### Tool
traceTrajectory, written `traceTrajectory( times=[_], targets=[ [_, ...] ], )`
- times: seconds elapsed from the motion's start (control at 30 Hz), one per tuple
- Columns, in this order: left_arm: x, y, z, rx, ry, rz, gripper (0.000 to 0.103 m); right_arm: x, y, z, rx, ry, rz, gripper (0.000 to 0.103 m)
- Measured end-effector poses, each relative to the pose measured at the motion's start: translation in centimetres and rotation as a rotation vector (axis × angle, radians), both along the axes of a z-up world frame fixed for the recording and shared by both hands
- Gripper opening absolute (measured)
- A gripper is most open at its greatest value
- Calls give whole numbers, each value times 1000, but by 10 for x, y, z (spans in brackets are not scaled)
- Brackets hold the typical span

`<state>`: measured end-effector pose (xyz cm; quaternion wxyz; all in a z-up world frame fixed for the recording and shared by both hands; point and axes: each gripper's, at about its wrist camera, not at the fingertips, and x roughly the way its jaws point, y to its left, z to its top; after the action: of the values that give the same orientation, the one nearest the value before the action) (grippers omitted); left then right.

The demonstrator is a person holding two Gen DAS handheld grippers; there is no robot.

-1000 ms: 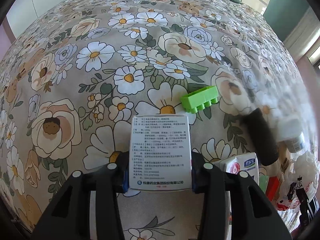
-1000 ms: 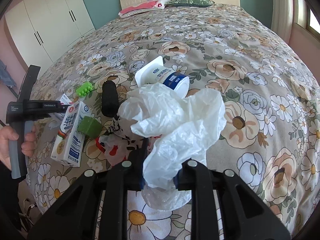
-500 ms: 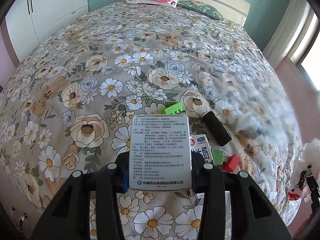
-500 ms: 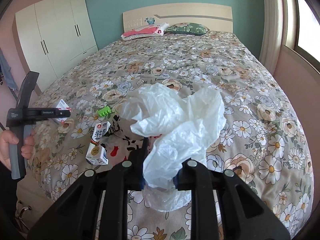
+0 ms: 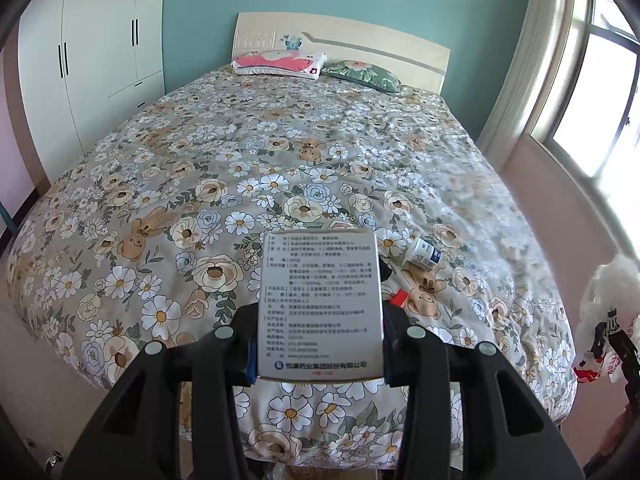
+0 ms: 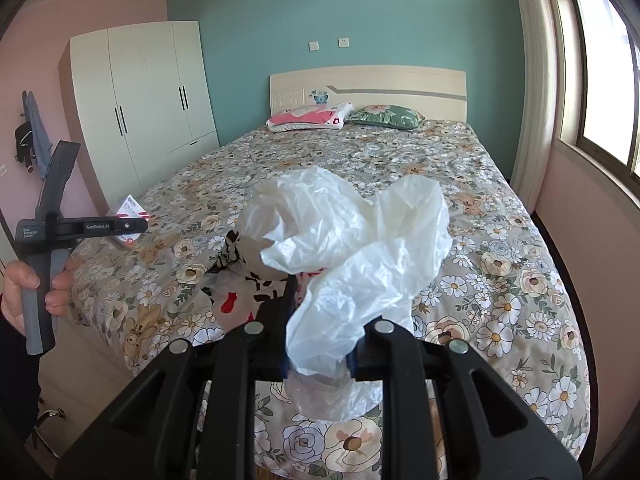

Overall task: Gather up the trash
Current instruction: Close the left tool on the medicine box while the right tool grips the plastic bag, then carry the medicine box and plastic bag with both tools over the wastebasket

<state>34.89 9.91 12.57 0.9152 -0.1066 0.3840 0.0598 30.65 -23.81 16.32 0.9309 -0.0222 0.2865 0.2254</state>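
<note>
Two pieces of trash are held above the foot of the bed (image 5: pixel 280 152): a white medicine box (image 5: pixel 320 304) with printed text, clamped upright between the jaws of the left gripper (image 5: pixel 320 352), and a crumpled white plastic bag (image 6: pixel 352 248), pinched at its neck by the jaws of the right gripper (image 6: pixel 320 356). The bag bulges upward above the jaws, and a patterned black, white and red part of it hangs behind. On the floral bedspread just right of the box lies a small white bottle (image 5: pixel 426 254) on its side, with a red scrap (image 5: pixel 398 298) near it, partly hidden by the box. In the right wrist view the person's left hand (image 6: pixel 24 292) grips the left tool's handle. Two pillows (image 5: pixel 312 66) rest against the headboard (image 5: pixel 360 42), and a white wardrobe (image 5: pixel 88 60) stands to the left.
</note>
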Motion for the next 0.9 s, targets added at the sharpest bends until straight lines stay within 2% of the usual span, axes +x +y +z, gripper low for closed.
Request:
traceTrajectory(
  times=[0.2,0.37,0.6,0.9],
  targets=[
    [-58,-11,21,19,-53,-47,45,-54,-1,23,-40,-43,20,21],
    [-98,-18,24,36,-71,-83,45,-96,5,29,-82,-72,41,21],
    [-141,-29,6,79,-55,-145,45,-136,21,19,-148,-85,86,21],
    [-175,-31,-34,130,7,-193,45,-165,50,-20,-222,-48,162,21]
  ],
)
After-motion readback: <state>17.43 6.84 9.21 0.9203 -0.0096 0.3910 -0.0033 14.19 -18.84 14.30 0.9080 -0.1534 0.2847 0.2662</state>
